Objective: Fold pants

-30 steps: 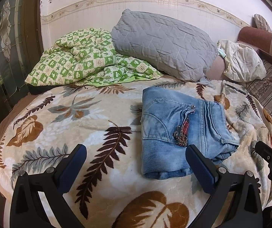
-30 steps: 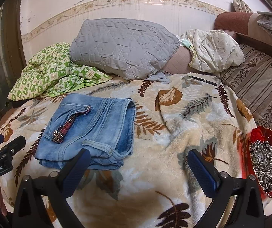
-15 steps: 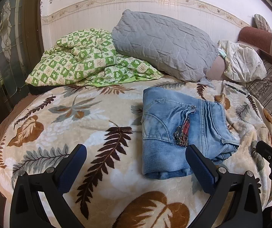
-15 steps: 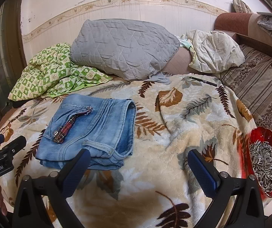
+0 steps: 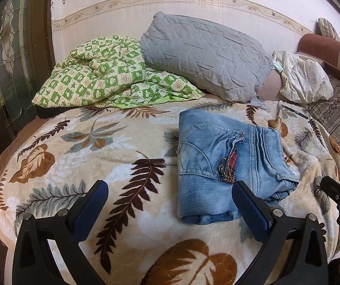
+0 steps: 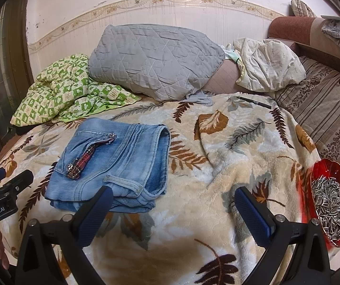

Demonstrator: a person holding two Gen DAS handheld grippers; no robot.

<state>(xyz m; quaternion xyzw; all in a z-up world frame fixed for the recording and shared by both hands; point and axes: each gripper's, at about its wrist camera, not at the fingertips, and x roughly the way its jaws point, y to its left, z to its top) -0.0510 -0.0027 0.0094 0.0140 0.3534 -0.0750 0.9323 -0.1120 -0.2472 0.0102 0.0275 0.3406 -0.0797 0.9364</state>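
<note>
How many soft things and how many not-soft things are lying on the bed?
Soft things: 5, the jeans, grey pillow, green checked quilt, white bundle, leaf blanket.
Not-soft things: 2, the pen, red dish of seeds.
Total: 7

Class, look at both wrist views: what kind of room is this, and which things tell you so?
Most likely a bedroom: folded jeans lie on a leaf-print blanket, with a grey pillow and a rumpled green quilt by the wall.
</note>
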